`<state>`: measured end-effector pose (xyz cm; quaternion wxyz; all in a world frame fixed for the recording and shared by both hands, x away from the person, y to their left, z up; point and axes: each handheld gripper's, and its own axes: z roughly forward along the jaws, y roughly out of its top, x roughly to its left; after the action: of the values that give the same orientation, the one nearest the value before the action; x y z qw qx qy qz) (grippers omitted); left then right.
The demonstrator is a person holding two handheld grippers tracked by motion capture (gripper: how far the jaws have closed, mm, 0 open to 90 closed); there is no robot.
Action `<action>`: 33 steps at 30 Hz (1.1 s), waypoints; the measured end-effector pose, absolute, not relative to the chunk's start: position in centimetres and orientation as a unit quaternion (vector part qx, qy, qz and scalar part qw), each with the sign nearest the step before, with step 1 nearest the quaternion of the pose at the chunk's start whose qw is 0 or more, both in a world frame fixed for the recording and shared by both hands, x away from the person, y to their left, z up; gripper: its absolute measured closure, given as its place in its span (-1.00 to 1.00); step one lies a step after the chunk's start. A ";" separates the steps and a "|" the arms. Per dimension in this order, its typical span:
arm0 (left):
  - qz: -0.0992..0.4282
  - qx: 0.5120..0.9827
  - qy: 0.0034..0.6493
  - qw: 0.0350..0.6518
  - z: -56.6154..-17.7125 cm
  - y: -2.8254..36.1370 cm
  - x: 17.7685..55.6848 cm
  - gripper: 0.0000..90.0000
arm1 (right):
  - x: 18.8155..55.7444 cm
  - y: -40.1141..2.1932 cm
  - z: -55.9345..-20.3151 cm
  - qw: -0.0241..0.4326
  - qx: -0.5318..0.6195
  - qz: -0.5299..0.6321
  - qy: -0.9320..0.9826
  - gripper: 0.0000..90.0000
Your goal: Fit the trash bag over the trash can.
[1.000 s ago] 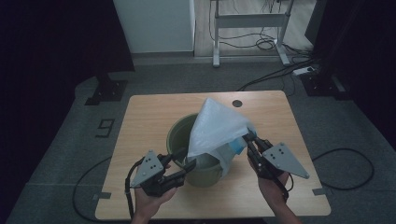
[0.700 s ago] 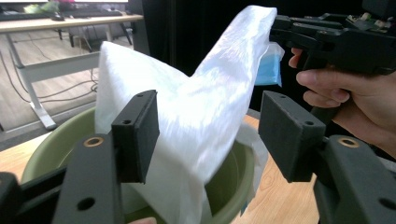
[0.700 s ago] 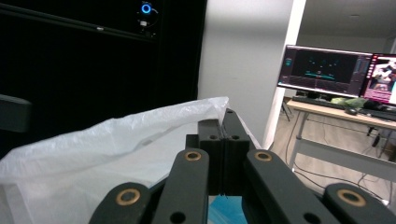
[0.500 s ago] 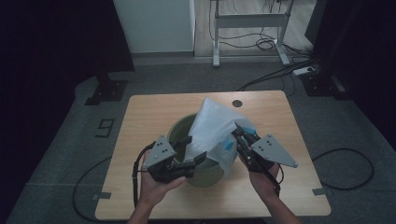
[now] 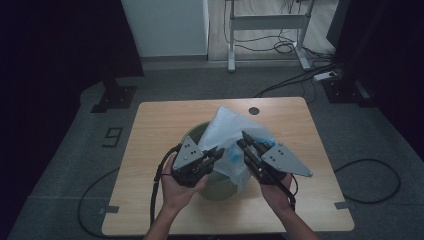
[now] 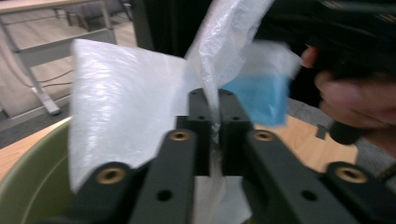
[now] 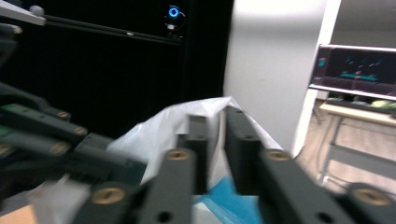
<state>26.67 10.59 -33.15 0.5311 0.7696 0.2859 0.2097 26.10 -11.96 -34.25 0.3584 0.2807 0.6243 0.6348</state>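
Observation:
A white see-through plastic bag rises out of an olive-green bin at the middle of the wooden table. Something blue shows through the film. My left gripper is at the bag's near left side, and in the left gripper view its jaws are shut on a thin fold of the bag, with the bin's rim below. My right gripper pinches the bag's right edge. Its jaws stand close together with the film between them.
A round cable hole sits near the table's far edge. Beyond the table stand a white cabinet and a metal desk frame. Cables trail over the grey floor on the right, and a "9" is marked at the left.
Both grippers have moved inward and up to the bag. The left one rose from the bin's near rim and shut on the film. The bag's top has sunk and folded.

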 end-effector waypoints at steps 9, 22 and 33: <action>0.214 0.738 0.329 0.550 -33.6 12.2 27.2 1.00 | 22.9 -13.5 -37.4 0.334 0.284 0.654 0.617 -0.09; 0.205 0.714 0.360 0.564 -34.0 13.4 27.8 1.00 | 19.7 -13.3 -45.5 0.270 0.333 0.625 0.652 -0.37; 0.180 0.705 0.362 0.582 -34.1 14.8 27.5 1.00 | 21.2 -12.0 -47.4 0.313 0.361 0.566 0.672 0.42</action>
<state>27.50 14.75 -34.09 0.5821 0.7051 0.3625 0.1805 21.21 -12.00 -47.35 0.3125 0.3605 0.6720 0.5664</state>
